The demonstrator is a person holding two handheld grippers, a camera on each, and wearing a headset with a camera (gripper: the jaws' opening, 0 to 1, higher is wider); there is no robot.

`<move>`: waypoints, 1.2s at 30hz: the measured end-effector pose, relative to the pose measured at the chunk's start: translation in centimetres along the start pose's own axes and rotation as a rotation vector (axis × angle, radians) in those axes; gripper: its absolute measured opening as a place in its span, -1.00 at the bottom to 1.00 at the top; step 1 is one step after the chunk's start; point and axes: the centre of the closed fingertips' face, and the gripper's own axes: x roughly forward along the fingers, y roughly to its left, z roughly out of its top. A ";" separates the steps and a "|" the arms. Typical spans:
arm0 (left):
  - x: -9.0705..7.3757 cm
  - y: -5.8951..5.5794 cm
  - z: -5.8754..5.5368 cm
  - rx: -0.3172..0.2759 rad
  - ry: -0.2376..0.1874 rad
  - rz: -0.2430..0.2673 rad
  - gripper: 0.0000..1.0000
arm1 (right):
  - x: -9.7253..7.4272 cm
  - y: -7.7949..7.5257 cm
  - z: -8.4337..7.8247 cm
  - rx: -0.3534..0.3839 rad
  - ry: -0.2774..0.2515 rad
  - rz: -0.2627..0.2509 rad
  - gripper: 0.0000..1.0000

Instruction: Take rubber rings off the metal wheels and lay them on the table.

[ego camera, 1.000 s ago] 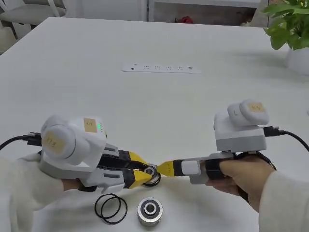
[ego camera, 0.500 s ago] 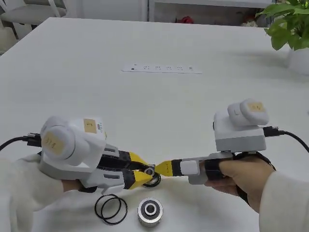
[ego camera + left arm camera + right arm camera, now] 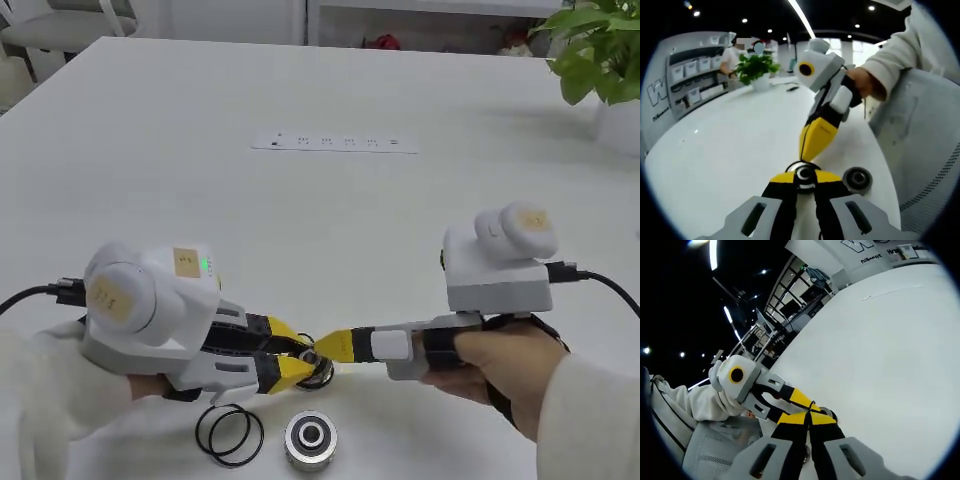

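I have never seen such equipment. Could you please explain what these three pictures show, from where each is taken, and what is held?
No robot here: a person holds a gripper, a hand tool with two yellow-tipped jaws, in each hand. The head view comes from a camera on the person's head, looking down at a white table. The two round pictures come from cameras riding on the grippers, each looking along its own jaws. The left gripper is shut on a small metal wheel. The right gripper meets it with closed jaws at the wheel's rim, apparently nipping its rubber ring, though the pinch is too small to be sure. On the table lie two loose rubber rings, a second metal wheel and, farther away, a power strip.
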 end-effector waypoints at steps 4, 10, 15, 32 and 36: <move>0.0 0.0 0.0 -0.002 0.001 0.003 -0.74 | 0.2 -0.3 -0.4 -0.027 0.023 -0.021 -1.00; 0.1 -0.1 0.1 -0.014 0.001 0.010 -0.73 | -0.2 -1.5 -0.4 -0.015 0.020 -0.063 -1.00; 0.2 -0.1 0.1 -0.020 0.009 0.011 -0.72 | -0.3 -2.3 -0.8 -0.015 0.037 -0.094 -1.00; -1.7 0.2 1.5 0.025 0.055 0.024 -0.43 | -0.9 -1.8 -0.3 0.004 0.011 -0.102 -1.00; -2.9 0.6 2.7 0.019 0.032 0.041 -0.32 | -1.2 -1.6 0.1 0.009 -0.006 -0.101 -1.00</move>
